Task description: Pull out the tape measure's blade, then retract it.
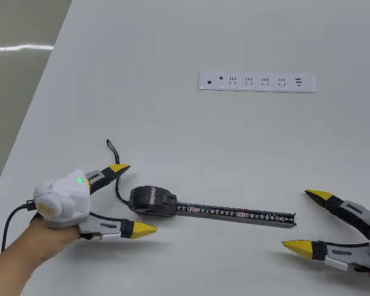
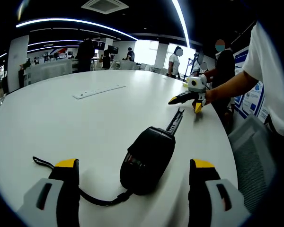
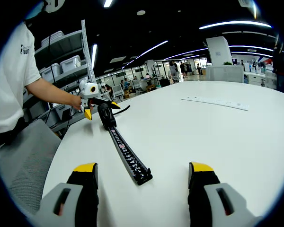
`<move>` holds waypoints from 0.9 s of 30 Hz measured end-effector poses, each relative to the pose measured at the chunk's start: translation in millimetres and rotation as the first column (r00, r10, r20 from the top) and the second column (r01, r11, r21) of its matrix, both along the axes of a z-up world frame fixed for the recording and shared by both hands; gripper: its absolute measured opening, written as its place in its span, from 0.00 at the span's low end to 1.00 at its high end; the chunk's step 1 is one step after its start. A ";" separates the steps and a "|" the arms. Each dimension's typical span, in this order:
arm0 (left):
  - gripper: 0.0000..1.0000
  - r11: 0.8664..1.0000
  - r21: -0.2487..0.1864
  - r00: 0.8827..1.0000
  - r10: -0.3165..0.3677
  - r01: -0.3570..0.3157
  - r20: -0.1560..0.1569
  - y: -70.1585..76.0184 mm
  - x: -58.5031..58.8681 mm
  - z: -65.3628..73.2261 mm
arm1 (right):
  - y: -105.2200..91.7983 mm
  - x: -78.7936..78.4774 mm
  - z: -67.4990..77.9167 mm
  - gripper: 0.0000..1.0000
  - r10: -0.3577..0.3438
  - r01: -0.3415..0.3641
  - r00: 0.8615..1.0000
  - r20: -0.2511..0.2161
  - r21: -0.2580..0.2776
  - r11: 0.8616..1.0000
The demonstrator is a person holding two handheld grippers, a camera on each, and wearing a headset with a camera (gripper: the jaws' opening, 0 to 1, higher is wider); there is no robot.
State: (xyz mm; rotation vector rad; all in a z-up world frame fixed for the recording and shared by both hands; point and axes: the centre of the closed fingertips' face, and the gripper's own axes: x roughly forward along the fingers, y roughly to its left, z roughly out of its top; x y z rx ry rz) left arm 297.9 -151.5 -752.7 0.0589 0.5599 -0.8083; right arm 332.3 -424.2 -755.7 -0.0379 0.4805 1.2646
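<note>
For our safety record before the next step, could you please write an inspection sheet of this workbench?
Surface: white table, flat, no spills seen.
Job's things: tape measure lies with its blade pulled out flat toward the right claw.
Clutter: white power strip farther back, apart.
Claws: left claw open, jaws either side of the case, not touching; right claw open at the blade's tip, not holding it.
Cables: black strap on the case; black cable behind the left claw.
Surroundings: open office, shelving, people far off.

A white table (image 1: 172, 49) sits under ceiling light strips (image 3: 232, 24), shelving (image 3: 66, 66) nearby.
</note>
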 end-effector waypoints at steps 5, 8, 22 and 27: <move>0.93 1.000 0.015 1.000 0.022 -0.022 -0.007 3.4 -2.8 -0.9 | 0.4 -1.0 2.8 0.77 -0.022 0.022 1.000 0.003 -0.021 1.000; 0.93 0.999 0.006 0.999 0.052 -0.052 -0.006 8.8 -3.7 0.2 | 0.6 -2.2 6.0 0.77 -0.039 0.039 0.999 0.000 -0.022 0.999; 0.91 0.989 0.042 0.990 0.140 -0.138 -0.027 20.8 -16.7 2.4 | -8.4 -8.2 -3.8 0.76 -0.115 0.112 0.993 -0.024 -0.113 0.987; 0.91 0.985 0.037 0.985 0.170 -0.169 -0.030 20.5 -19.7 3.7 | -10.0 -8.3 -0.1 0.77 -0.143 0.140 0.989 -0.021 -0.126 0.982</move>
